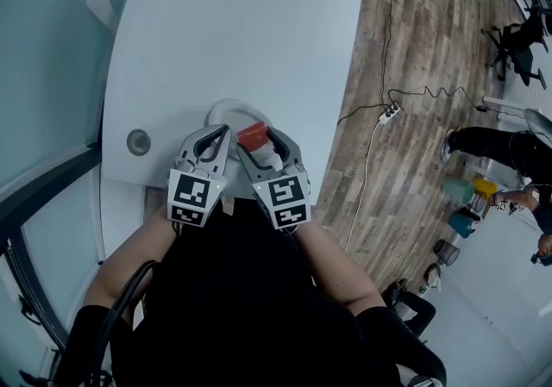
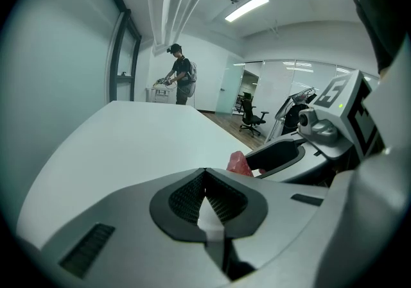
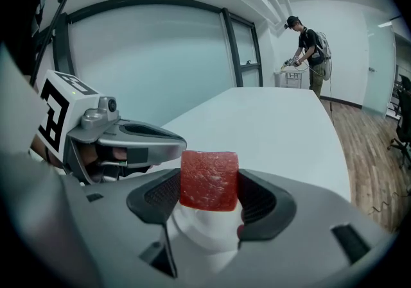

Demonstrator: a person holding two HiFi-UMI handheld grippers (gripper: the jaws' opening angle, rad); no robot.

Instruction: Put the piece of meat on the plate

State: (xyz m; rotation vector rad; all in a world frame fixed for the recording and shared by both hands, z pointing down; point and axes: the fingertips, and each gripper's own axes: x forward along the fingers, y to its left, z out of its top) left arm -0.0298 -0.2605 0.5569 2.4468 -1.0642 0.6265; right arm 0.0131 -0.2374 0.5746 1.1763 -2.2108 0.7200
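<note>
The meat cube is clamped in the right gripper's jaws over the plate by the tabletop's near edge. The left gripper's jaws are pressed together, empty. If dropped high, the cube could be bounced off.

Bright ceiling strip lights, cool cast; heavy fisheye warp, dark vignette at edges.

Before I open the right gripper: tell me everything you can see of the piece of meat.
The red, block-shaped piece of raw-looking meat has a flat top, squared sides and faint pale flecks. It sits upright, clamped on two opposite sides by the dark ribbed pads of the right gripper, with its upper part standing above them. It is held over the round white plate on the white table. Whether its underside touches the plate cannot be told.
</note>
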